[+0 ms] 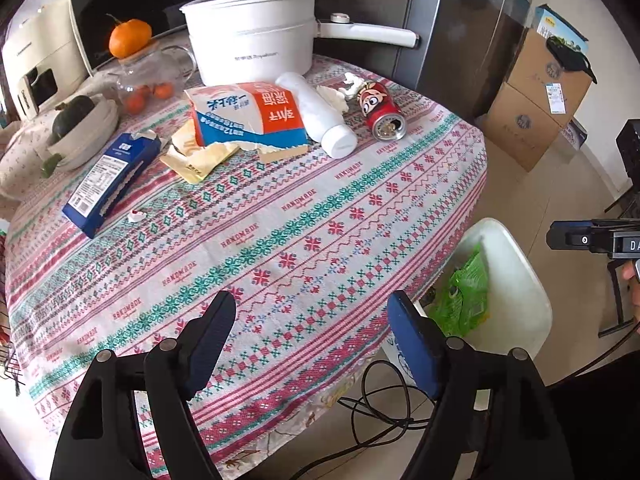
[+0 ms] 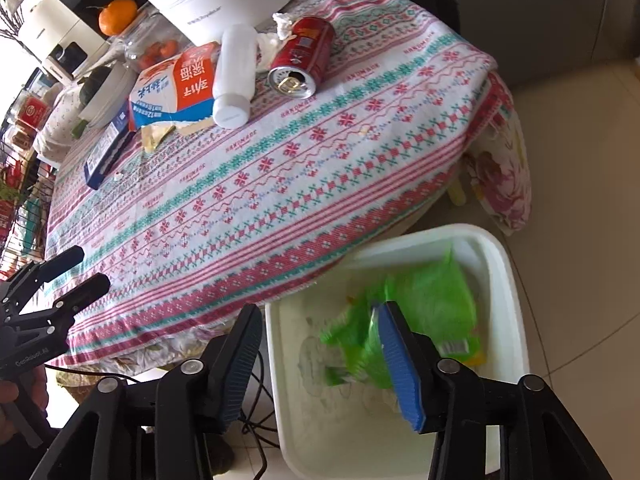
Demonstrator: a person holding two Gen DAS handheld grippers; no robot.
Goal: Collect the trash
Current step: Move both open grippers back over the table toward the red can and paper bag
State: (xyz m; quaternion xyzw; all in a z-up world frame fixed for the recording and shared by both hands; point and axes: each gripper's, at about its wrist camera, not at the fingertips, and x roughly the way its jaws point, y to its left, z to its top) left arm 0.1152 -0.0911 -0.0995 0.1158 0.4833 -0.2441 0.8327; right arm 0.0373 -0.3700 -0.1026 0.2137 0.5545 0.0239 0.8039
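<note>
the green wrapper (image 2: 432, 312) is blurred and partly behind one pad of the right hand-held gripper (image 2: 320, 364), lying loose in the white bin (image 2: 504, 276) on the floor, at 4 o'clock from the desk (image 1: 280, 248). both grippers are spread and pinch nothing; the left hand-held gripper (image 1: 312, 340) is over the desk edge. a red can (image 1: 382, 112), white bottle (image 1: 316, 114) and torn carton (image 1: 248, 116) lie at the desk's 12 o'clock side.
</note>
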